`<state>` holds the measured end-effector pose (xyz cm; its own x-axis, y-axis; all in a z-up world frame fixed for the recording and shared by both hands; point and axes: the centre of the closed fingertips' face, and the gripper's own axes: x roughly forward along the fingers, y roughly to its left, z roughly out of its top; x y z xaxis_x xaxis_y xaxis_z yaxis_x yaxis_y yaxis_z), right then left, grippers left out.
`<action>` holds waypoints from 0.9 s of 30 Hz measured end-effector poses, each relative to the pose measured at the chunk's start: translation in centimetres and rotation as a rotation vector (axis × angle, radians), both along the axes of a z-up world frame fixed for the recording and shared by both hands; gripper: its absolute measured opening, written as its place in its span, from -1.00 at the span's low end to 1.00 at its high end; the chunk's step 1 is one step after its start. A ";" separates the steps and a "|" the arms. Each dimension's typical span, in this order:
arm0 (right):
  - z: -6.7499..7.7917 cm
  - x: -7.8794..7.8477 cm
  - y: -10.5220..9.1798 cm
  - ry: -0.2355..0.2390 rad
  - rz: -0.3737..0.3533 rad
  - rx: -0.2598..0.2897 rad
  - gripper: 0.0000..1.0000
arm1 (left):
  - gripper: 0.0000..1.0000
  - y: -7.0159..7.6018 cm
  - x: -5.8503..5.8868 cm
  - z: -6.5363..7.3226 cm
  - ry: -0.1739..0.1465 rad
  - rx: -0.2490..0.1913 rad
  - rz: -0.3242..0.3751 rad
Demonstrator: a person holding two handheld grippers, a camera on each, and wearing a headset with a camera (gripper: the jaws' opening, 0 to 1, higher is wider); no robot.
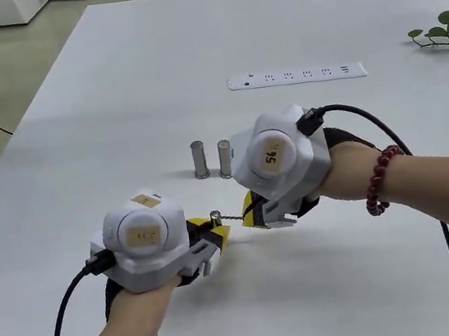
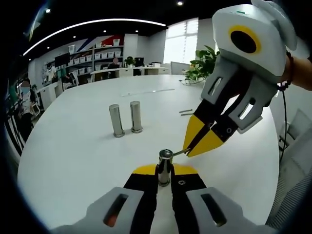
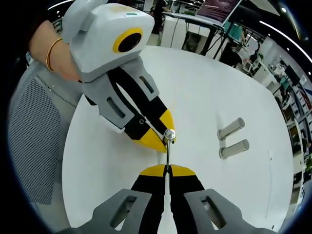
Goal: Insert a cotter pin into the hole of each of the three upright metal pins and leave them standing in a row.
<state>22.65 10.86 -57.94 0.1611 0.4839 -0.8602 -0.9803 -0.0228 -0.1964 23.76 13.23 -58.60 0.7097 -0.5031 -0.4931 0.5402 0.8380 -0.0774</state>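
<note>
Three pieces of one stock, each a plain grey steel cylinder with a bright finish.

1. Held pin (image 2: pixel 165 168): upright, with a flat round head slightly wider than the shank. It is clamped low on the shank between the yellow-tipped jaws of my left hand-held gripper (image 2: pixel 165 178). Location: toward the near edge of the surface (image 1: pixel 117 107), about midway along it.

2. First free pin (image 1: pixel 199 160): upright and untouched, toward the middle of the surface, on the side nearer the left edge.

3. Second free pin (image 1: pixel 225 159): upright, just beside the first but apart from it, on the side nearer the right edge. My right hand-held gripper's housing partly crowds it in the head view.

4. Cotter pin (image 3: pixel 167 156): a thin grey wire, straight and lying roughly level. My right hand-held gripper (image 3: pixel 166 170) has its jaws pinched tight on one end. The free end meets the head of the held pin. I cannot tell whether it has entered the hole.

5. Power strip (image 1: pixel 297 76): white, long and flat, lying toward the far edge.

6. Plant (image 1: pixel 442 30): green leaves at the right edge, near the far corner.
</note>
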 end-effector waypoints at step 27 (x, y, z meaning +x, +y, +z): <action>0.7 -0.1 0.4 0.019 -0.018 0.025 -1.00 | -0.88 -0.2 -0.1 0.1 -0.026 0.029 -0.013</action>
